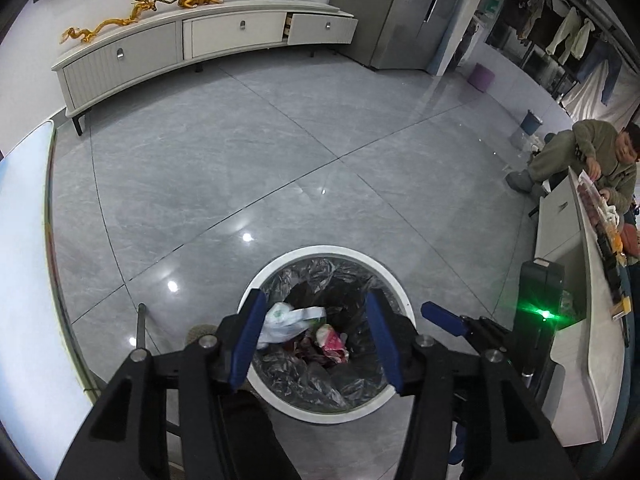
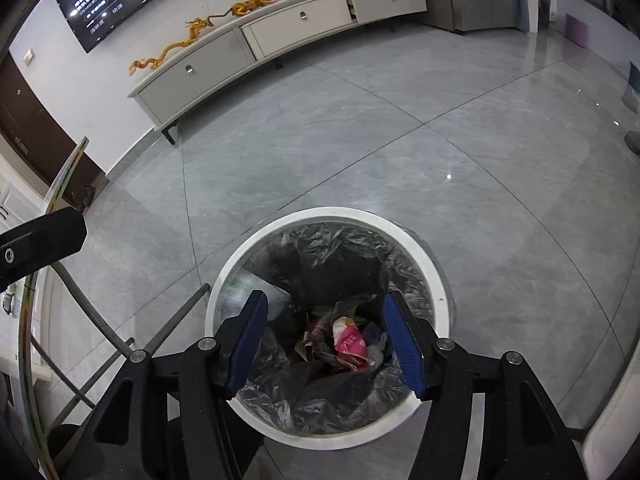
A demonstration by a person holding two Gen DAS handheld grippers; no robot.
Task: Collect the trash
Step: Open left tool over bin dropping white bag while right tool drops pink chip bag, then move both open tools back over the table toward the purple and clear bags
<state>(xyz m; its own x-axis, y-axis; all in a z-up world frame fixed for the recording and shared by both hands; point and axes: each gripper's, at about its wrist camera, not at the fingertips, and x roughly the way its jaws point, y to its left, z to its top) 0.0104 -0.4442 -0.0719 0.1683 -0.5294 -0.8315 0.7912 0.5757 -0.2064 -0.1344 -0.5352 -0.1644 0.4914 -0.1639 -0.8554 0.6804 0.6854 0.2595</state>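
Note:
A round white trash bin (image 1: pixel 320 251) with a dark plastic liner stands on the grey tiled floor; it also shows in the right wrist view (image 2: pixel 332 216). Inside lie a white plastic bag (image 1: pixel 286 320), a pink wrapper (image 1: pixel 331 342) (image 2: pixel 352 342) and other crumpled trash. My left gripper (image 1: pixel 316 340) hangs open and empty above the bin's mouth. My right gripper (image 2: pixel 324 340) is also open and empty above the bin. A blue fingertip of the right gripper (image 1: pixel 442 317) shows in the left wrist view, to the bin's right.
A long white TV cabinet (image 1: pixel 200 40) (image 2: pixel 280 36) with golden dragon and tiger figures stands by the far wall. A glass table edge (image 2: pixel 48 216) and metal legs are at left. A seated person (image 1: pixel 592 160) and a white counter (image 1: pixel 576 280) are at right.

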